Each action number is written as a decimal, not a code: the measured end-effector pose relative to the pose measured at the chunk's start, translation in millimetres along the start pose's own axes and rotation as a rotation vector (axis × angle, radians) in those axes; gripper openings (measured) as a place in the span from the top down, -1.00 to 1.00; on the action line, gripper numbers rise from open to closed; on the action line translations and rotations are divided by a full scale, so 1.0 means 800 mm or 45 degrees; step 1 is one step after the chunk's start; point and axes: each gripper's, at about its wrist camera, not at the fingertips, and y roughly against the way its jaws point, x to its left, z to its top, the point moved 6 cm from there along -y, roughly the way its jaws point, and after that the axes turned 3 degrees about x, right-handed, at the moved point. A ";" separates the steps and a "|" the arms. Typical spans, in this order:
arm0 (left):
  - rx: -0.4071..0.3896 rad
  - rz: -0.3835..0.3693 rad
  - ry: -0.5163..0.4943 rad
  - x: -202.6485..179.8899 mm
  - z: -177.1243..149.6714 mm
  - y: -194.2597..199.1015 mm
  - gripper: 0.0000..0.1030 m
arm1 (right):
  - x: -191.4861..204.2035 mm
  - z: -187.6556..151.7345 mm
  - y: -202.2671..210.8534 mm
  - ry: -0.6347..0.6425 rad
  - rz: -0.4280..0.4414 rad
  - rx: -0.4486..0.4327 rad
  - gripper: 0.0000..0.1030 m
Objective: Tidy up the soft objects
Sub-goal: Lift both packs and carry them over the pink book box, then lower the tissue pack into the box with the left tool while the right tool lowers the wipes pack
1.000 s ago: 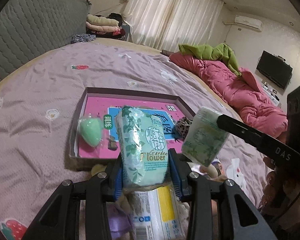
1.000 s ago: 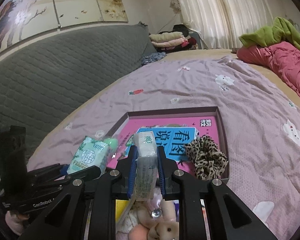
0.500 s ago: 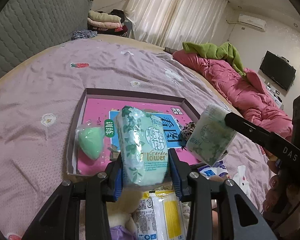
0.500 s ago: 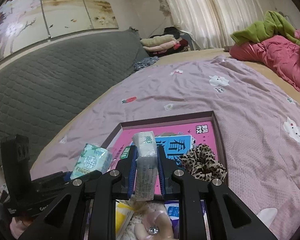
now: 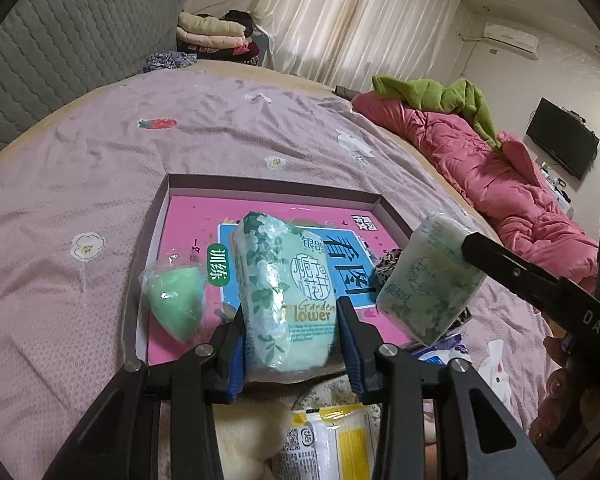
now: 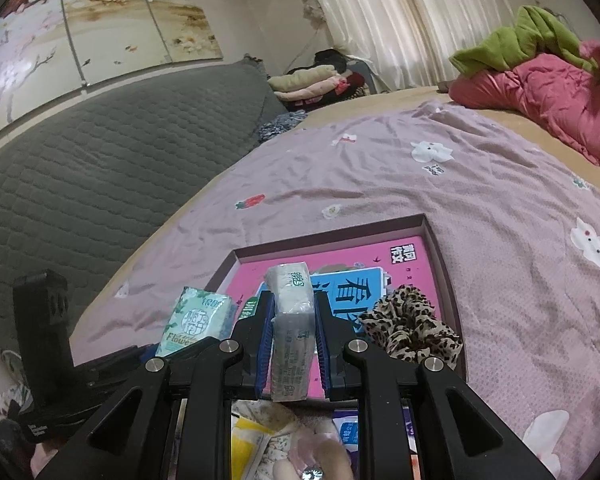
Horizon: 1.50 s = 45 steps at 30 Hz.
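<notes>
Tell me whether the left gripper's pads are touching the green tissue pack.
Touching. The left wrist view shows the left gripper with both blue pads pressed against the sides of the green tissue pack, no gap visible.

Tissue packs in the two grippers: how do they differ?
The green floral tissue pack in the left gripper is gripped across its wide face, so the jaws stand apart; the paler tissue pack in the right gripper is gripped across its thin edge, jaws close together. Both are plastic-wrapped and held above the shallow pink-lined box.
</notes>
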 end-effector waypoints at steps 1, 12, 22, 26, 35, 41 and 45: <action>0.004 0.000 0.003 0.001 0.001 -0.002 0.22 | -0.001 0.000 -0.002 -0.008 0.000 0.003 0.62; 0.054 0.012 -0.003 0.002 0.004 -0.024 0.22 | -0.006 0.000 -0.022 -0.011 -0.050 0.036 0.62; 0.107 0.006 -0.028 -0.004 -0.002 -0.039 0.22 | -0.005 -0.006 -0.049 -0.015 -0.049 0.099 0.61; 0.117 0.003 -0.031 -0.004 -0.004 -0.042 0.22 | -0.008 -0.012 -0.056 -0.019 -0.063 0.136 0.60; 0.144 0.005 -0.035 -0.002 -0.004 -0.050 0.22 | -0.017 -0.018 -0.056 0.018 -0.142 0.177 0.58; 0.143 0.002 -0.016 0.001 -0.003 -0.048 0.22 | -0.034 -0.025 -0.055 0.019 -0.192 0.213 0.57; 0.145 0.001 -0.016 0.003 -0.003 -0.048 0.22 | -0.038 -0.028 -0.056 0.025 -0.203 0.234 0.56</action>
